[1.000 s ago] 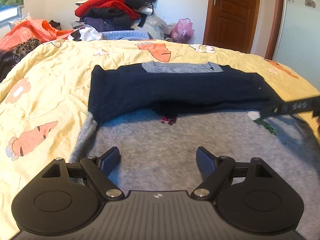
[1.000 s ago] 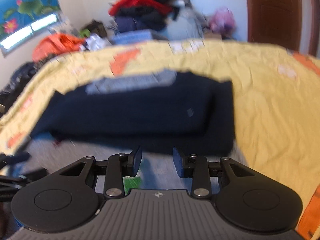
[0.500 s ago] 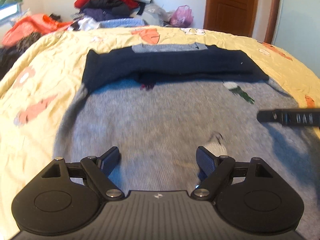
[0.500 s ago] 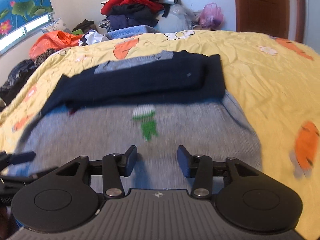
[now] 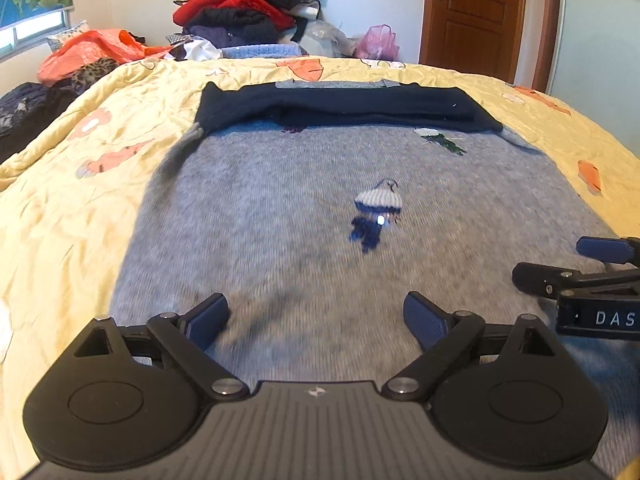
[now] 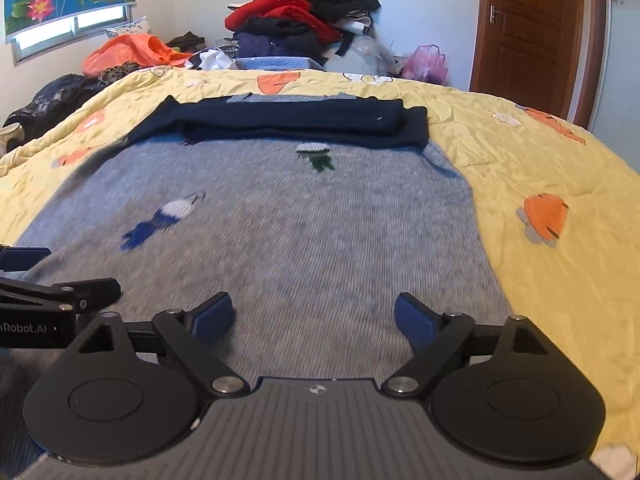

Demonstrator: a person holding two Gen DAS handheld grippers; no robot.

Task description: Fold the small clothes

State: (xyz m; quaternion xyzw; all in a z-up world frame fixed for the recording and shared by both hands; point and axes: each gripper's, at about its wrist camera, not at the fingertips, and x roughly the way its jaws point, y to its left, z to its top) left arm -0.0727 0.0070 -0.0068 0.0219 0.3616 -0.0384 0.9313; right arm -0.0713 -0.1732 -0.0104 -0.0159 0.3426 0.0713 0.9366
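Left gripper (image 5: 316, 316) jaws just widened, spread with nothing between, grey sweater (image 5: 320, 220) flat on yellow quilt (image 5: 72, 200), navy sleeves (image 5: 340, 106) folded across its far end, right gripper (image 6: 314, 316) jaws just opened, empty.

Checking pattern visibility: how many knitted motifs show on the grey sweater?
3 on the grey sweater: blue-white motif mid-left, green-white motif near the folded navy sleeves, a dark one at their edge. Others may be hidden.
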